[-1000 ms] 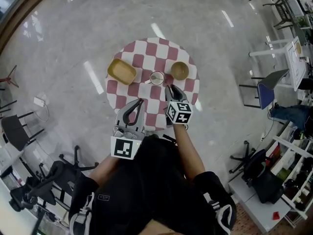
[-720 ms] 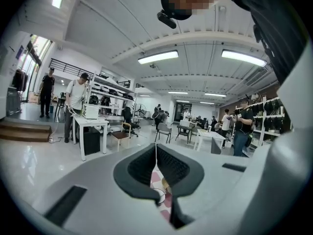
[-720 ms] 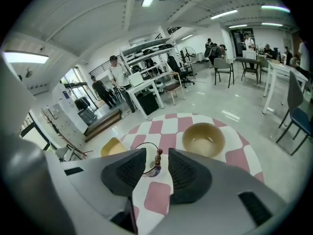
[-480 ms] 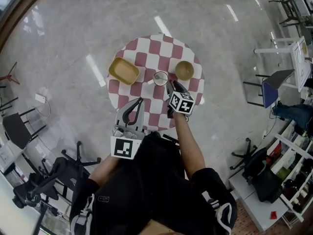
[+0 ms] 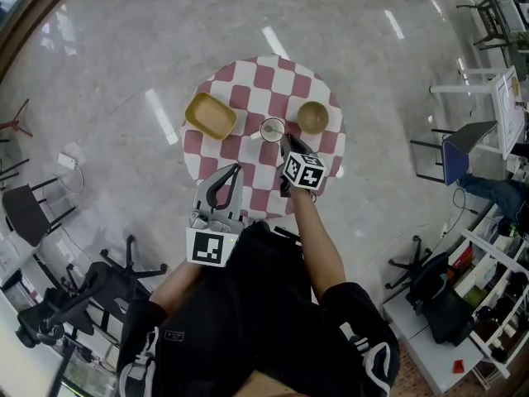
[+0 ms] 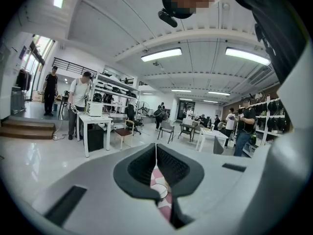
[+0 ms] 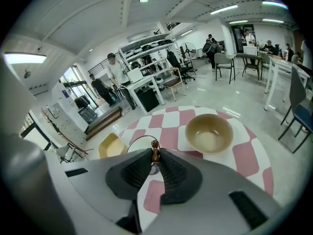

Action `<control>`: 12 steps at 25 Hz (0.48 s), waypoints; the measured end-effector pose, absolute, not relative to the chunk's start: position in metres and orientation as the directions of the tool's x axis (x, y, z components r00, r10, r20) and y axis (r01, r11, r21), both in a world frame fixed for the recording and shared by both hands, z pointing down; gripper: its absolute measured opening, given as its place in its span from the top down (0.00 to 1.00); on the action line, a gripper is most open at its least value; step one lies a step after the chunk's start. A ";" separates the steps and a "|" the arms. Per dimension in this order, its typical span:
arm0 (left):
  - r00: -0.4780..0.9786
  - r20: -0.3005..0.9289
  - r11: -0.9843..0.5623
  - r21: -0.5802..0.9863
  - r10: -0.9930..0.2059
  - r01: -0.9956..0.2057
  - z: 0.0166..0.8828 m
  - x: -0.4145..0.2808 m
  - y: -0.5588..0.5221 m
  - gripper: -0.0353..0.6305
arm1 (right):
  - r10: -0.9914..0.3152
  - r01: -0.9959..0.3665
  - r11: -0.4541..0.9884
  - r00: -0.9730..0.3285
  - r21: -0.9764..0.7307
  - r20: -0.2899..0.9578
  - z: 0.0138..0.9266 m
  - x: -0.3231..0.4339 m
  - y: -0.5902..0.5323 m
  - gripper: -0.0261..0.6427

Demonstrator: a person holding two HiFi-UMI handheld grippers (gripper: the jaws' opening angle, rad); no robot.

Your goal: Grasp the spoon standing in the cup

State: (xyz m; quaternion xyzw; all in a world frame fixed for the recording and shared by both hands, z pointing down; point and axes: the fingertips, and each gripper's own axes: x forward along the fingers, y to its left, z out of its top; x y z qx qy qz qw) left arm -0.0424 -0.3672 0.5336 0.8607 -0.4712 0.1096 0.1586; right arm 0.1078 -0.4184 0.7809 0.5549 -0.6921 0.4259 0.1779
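**Right claw (image 7: 155, 153) closing on the spoon (image 7: 154, 145)**

Right claw's jaws are closing, and between their tips I see the brown beaded top of the spoon's handle. The pads touch it on both sides. The spoon stands upright in the cup (image 7: 137, 142), and its lower part is hidden behind the jaws. The cup sits near the middle of the round checked table (image 5: 285, 81), between a yellow dish (image 5: 209, 116) on the left and a tan bowl (image 5: 312, 117) on the right. All three stand apart from one another. From the head view, the right claw reaches in from the near side and its tips end just at the cup's near rim.

My left claw (image 5: 236, 170) hovers over the table's near left edge, well apart from the cup. Its jaws are together at the tips and nothing is between them.
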 end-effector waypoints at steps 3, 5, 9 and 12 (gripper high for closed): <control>0.529 0.326 -0.503 0.167 -0.783 -0.848 0.529 -0.042 -0.360 0.93 | -0.628 -0.921 0.029 -0.319 -0.388 0.710 0.774 0.109 -0.414 0.86; 0.528 0.314 -0.503 0.165 -0.789 -0.849 0.525 -0.042 -0.354 0.93 | -0.642 -0.922 0.036 -0.316 -0.385 0.698 0.764 0.111 -0.409 0.86; 0.527 0.291 -0.503 0.160 -0.798 -0.849 0.517 -0.039 -0.336 0.93 | -0.686 -0.920 0.060 -0.320 -0.387 0.654 0.737 0.115 -0.401 0.86; 0.526 0.269 -0.504 0.151 -0.807 -0.850 0.510 -0.034 -0.320 0.93 | -0.724 -0.917 0.090 -0.329 -0.390 0.606 0.711 0.119 -0.392 0.86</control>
